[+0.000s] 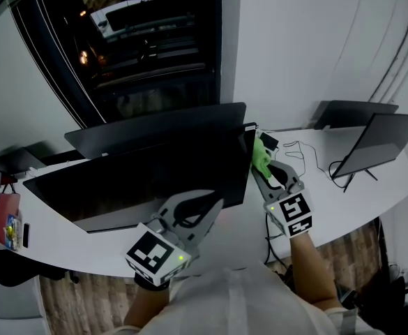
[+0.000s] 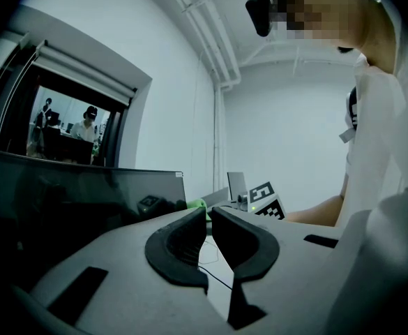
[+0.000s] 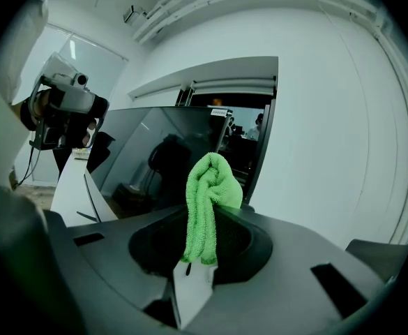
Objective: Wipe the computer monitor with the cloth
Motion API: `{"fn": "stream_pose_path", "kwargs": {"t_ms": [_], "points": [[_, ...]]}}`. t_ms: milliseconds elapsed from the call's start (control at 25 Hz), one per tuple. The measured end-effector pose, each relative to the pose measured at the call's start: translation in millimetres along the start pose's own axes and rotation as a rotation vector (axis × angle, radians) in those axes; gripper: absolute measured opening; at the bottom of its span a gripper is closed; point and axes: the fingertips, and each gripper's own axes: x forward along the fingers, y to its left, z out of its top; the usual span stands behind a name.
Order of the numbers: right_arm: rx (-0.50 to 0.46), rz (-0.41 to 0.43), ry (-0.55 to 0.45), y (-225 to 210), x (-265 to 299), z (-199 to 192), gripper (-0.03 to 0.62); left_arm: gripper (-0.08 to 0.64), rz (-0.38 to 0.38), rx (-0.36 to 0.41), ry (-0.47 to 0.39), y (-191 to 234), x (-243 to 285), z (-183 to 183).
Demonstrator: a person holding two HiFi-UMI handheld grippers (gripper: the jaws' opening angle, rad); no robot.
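Green cloth (image 3: 210, 187) is squeezed in the right tool (image 1: 263, 173), just beside the right edge of the monitor (image 1: 162, 173). Left tool (image 2: 208, 215) is closed, holding nothing. Wiping seems barely begun, with most of the screen left.

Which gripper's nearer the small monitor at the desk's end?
Right. The right gripper, holding cloth, is at the big monitor's edge toward the small monitor; the left gripper is farther off.

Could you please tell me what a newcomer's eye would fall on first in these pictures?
The bright green fluffy cloth stands out most, pinched upright in the right gripper beside the right edge of the wide black computer monitor on the white desk. The left gripper, shut and empty, is held low in front of that screen.
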Motion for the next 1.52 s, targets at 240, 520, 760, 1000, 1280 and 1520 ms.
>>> {"fn": "stream_pose_path", "kwargs": {"t_ms": [240, 520, 760, 1000, 1280, 1520], "points": [[-0.008, 0.012, 0.025, 4.4, 0.8, -15.3, 0.071, 0.040, -0.002, -0.024, 0.010, -2.5, 5.7, -0.9], [-0.026, 0.029, 0.065, 15.0, 4.8, -38.9, 0.071, 0.040, -0.011, -0.020, 0.020, -1.0, 8.2, -8.7], [-0.023, 0.056, 0.117, 24.5, 8.9, -65.6, 0.071, 0.040, -0.004, -0.036, 0.018, 0.2, 9.4, -12.2], [0.003, 0.075, 0.156, 32.0, 12.5, -85.7, 0.071, 0.040, -0.004, -0.039, 0.024, 1.8, 7.5, -17.3], [0.009, 0.094, 0.197, 37.9, 15.6, -101.6, 0.071, 0.040, -0.004, -0.043, 0.031, 3.1, 8.0, -19.4], [0.037, 0.134, 0.259, 50.0, 20.0, -130.7, 0.071, 0.040, -0.004, -0.049, 0.038, 4.3, 6.6, -23.9]]}}
